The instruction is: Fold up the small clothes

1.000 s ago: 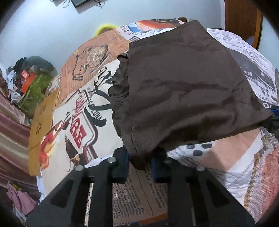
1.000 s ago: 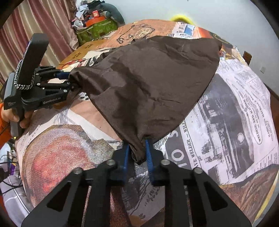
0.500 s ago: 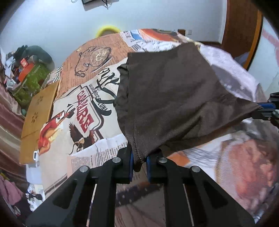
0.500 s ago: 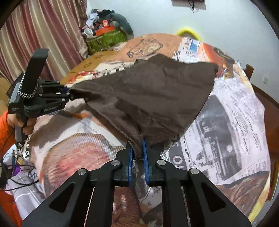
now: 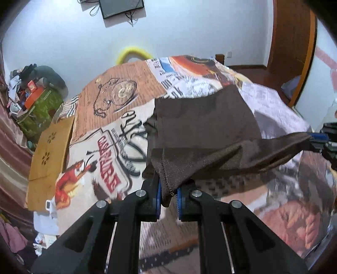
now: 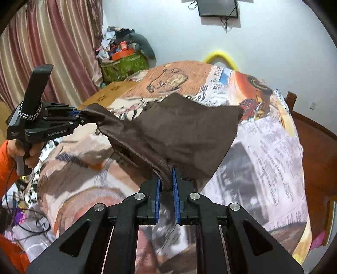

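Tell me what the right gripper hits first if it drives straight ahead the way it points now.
Likely the brown cloth itself: the right gripper is shut on its near corner, and the cloth stretches ahead, over the printed bedspread. Depth is unclear.

1. A printed bedspread (image 5: 109, 134) covers the bed.
2. A wall screen (image 6: 218, 8) hangs at twelve o'clock.
3. A green bag (image 6: 122, 67) sits at eleven o'clock beside striped curtains (image 6: 52, 46).
4. A yellow ring (image 5: 132, 53) pokes up behind the bed.

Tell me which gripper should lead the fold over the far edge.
Neither clearly: left gripper and right gripper each pinch a near corner of the brown garment, so probably both together.
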